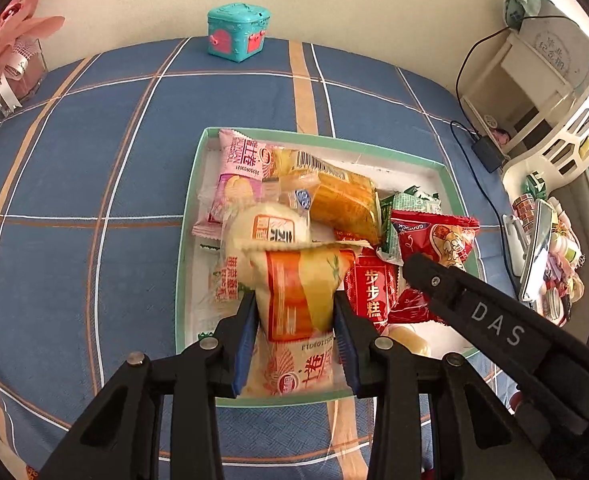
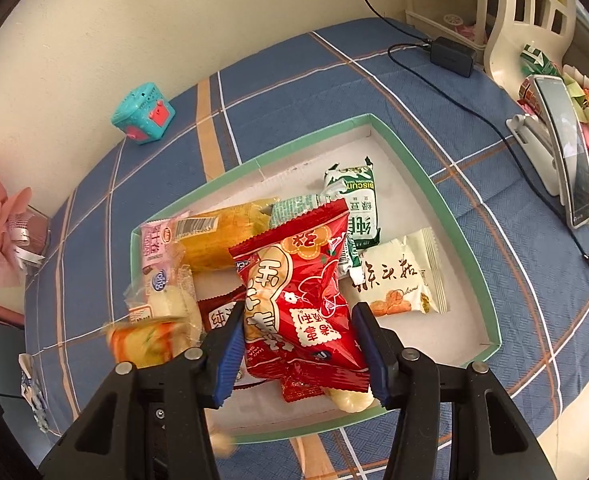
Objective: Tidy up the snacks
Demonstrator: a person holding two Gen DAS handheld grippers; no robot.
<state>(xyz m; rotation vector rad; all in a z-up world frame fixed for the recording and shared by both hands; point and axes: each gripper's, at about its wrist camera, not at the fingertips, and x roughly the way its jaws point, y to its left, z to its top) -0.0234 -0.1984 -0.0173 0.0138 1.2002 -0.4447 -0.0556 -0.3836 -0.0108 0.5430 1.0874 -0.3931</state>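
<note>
Both grippers are clamped: my left gripper pinches an orange packet, right gripper squeezes a red bag; tray at twelve o'clock.

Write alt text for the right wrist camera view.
The right gripper clamps a red foil snack bag above a green-rimmed white cardboard tray of packaged snacks, on a blue plaid cloth near a teal toy box.

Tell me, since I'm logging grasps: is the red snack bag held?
Held: the right gripper has both pads against the red snack bag.
</note>
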